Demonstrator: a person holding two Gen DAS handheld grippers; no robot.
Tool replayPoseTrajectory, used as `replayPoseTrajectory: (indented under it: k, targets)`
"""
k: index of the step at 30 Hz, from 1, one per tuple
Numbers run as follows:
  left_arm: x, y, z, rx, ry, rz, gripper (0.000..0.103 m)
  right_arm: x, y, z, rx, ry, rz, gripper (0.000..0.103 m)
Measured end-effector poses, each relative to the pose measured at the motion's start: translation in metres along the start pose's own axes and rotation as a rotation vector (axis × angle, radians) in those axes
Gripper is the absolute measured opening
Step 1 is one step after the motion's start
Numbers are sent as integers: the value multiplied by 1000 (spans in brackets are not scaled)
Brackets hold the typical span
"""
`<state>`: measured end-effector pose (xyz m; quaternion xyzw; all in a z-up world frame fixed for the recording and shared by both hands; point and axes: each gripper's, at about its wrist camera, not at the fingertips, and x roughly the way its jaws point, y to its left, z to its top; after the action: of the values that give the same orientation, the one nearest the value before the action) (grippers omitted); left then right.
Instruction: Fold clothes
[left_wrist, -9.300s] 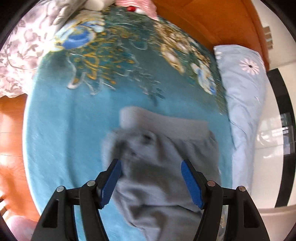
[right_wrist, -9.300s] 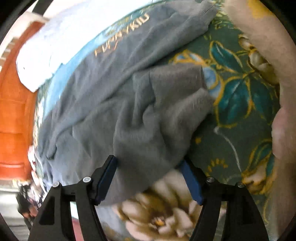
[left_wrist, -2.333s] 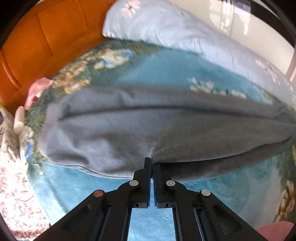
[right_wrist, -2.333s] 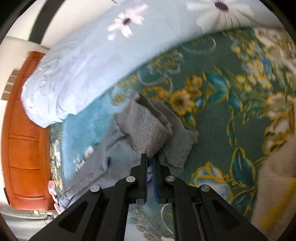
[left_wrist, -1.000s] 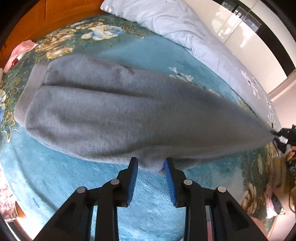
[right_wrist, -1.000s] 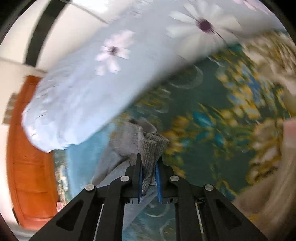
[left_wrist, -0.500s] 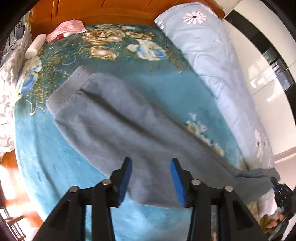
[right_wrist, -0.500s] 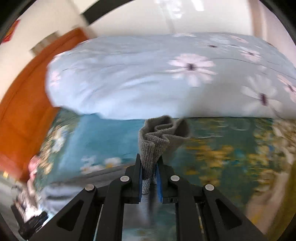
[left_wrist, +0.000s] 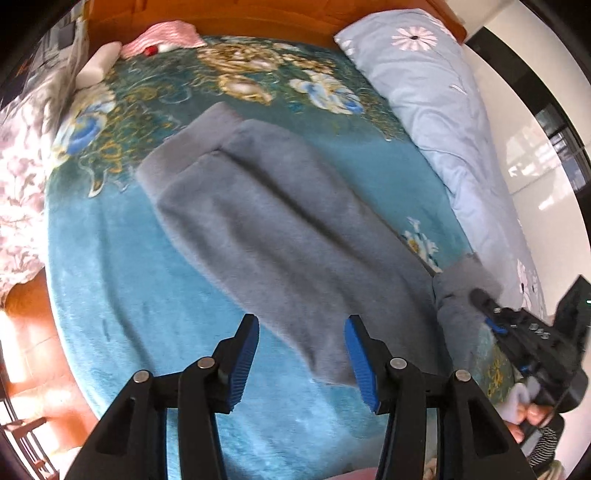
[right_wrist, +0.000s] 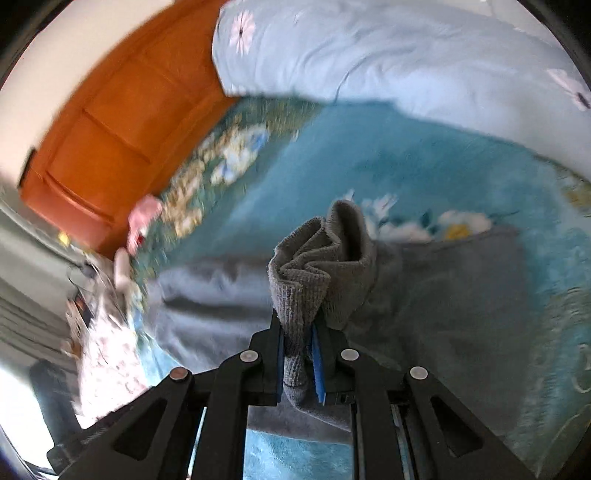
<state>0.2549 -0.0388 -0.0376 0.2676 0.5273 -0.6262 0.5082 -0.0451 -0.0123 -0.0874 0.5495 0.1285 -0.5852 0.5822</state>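
Observation:
Grey sweatpants (left_wrist: 280, 229) lie folded lengthwise on the blue floral blanket (left_wrist: 110, 277), waistband toward the headboard. My left gripper (left_wrist: 301, 354) hovers above their near edge. Its jaws are opening; the cloth lies below them and the pads do not press it. At the right, my right gripper (left_wrist: 491, 317) holds up the leg end. In the right wrist view my right gripper (right_wrist: 298, 343) is shut on the bunched ribbed cuffs (right_wrist: 321, 258), lifted over the rest of the pants (right_wrist: 443, 295).
A light blue flowered quilt (left_wrist: 443, 92) runs along the bed's right side. The orange headboard (left_wrist: 258, 14) is at the far end, with a pink striped cloth (left_wrist: 162, 33) beside it. Pale floral fabric (left_wrist: 18, 166) hangs at the left edge. A hand (left_wrist: 532, 421) grips the right tool.
My left jaws have let go of the pants' edge, spread wider and lifted away. My right gripper has swung the cuffs up and over toward the waistband end.

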Motion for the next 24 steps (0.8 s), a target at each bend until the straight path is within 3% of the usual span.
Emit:
replayPoseTrajectory:
  k: [5, 7, 9, 14, 18, 20, 24]
  targets:
    - [6, 31, 4, -66, 5, 1, 54, 40, 11, -9, -23, 116, -7, 19]
    - [9, 44, 7, -104, 2, 6, 56, 44, 12, -11, -25, 143, 15, 28]
    - [12, 58, 11, -143, -3, 2, 56, 37, 8, -12, 1, 138, 62, 35]
    - [14, 97, 32, -251, -58, -39, 59, -1, 0, -11, 14, 93, 107, 35]
    - [25, 136, 51, -366, -100, 6, 62, -40, -12, -19, 2, 63, 107, 37]
    - [39, 150, 61, -398, -81, -20, 62, -57, -20, -24, 9, 50, 95, 37]
    - [61, 169, 72, -495, -83, -171, 62, -82, -42, -37, 71, 22, 91, 37]
